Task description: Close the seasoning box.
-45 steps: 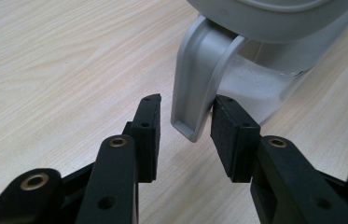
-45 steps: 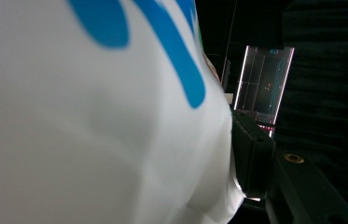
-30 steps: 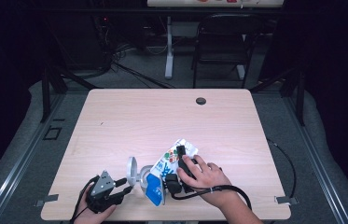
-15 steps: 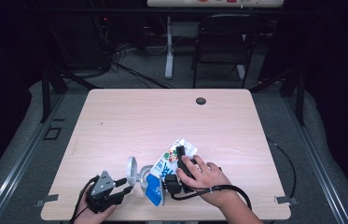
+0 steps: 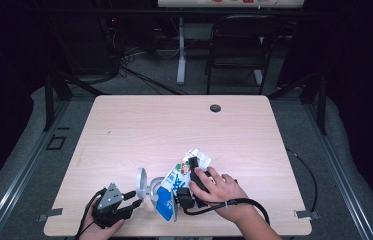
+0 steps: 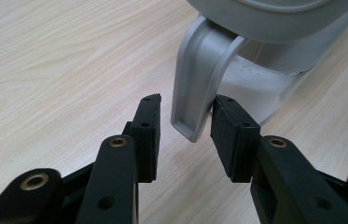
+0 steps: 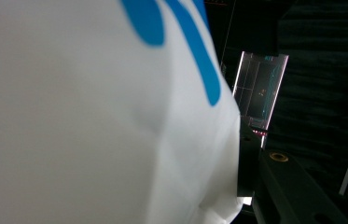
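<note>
Right gripper [image 5: 186,182] has just closed on the milk carton [image 5: 176,187]; left gripper [image 6: 183,135] straddles the jug handle [image 6: 199,88], unclamped; pouring remains.

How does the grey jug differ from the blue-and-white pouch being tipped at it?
The jug is plain grey, rigid plastic with a handle; the pouch is soft, printed blue and white. The left gripper straddles the jug's handle; the right gripper squeezes the pouch. Both are near the table's front edge.
</note>
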Demonstrator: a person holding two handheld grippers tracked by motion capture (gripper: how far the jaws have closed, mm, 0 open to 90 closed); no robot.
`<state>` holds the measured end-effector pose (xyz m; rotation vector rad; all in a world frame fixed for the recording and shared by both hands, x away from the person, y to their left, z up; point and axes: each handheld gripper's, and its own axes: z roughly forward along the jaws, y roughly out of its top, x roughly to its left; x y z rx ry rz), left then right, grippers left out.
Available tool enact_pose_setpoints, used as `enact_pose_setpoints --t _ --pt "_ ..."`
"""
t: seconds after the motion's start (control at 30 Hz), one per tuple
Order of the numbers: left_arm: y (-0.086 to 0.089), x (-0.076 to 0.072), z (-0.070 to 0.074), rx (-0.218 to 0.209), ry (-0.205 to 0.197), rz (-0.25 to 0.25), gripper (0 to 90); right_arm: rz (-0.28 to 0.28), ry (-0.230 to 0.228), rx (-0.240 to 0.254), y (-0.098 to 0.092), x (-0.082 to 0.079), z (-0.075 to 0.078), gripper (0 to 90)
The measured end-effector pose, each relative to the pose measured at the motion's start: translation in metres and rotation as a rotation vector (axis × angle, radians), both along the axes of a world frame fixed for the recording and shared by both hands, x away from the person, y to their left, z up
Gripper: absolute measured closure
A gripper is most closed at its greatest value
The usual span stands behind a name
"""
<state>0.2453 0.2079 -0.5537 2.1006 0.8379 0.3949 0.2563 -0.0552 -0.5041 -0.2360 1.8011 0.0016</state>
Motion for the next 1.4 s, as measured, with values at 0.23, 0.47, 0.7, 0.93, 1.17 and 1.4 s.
enact_pose_setpoints --t 0.23,0.47,0.7,0.93,1.17,1.4 --pt "0.0 0.0 0.0 0.001 -0.001 0.0 63.7 0.004 -0.005 -0.004 -0.0001 -0.0005 -0.0003 66.1" --pt "-0.0001 -0.0002 0.0002 0.0 0.0 0.0 63.7 0.007 -0.014 -0.013 0.0003 -0.0008 0.0007 66.8" --pt "-0.0001 -0.0002 0.0002 0.0 -0.001 0.0 63.6 0.011 -0.015 -0.015 0.0001 -0.0007 0.0007 67.7" --pt "-0.0001 -0.0002 0.0004 0.003 0.001 0.001 63.7 0.013 -0.017 -0.016 0.0002 -0.0009 0.0009 68.5" --pt "-0.0002 -0.0003 0.0005 0.004 0.001 0.0 63.7 0.019 -0.018 -0.014 0.0002 -0.0009 0.0003 68.9" --pt "-0.0001 -0.0002 0.0007 0.005 0.002 -0.001 63.7 0.022 -0.023 -0.019 0.001 -0.0012 0.0011 69.9"
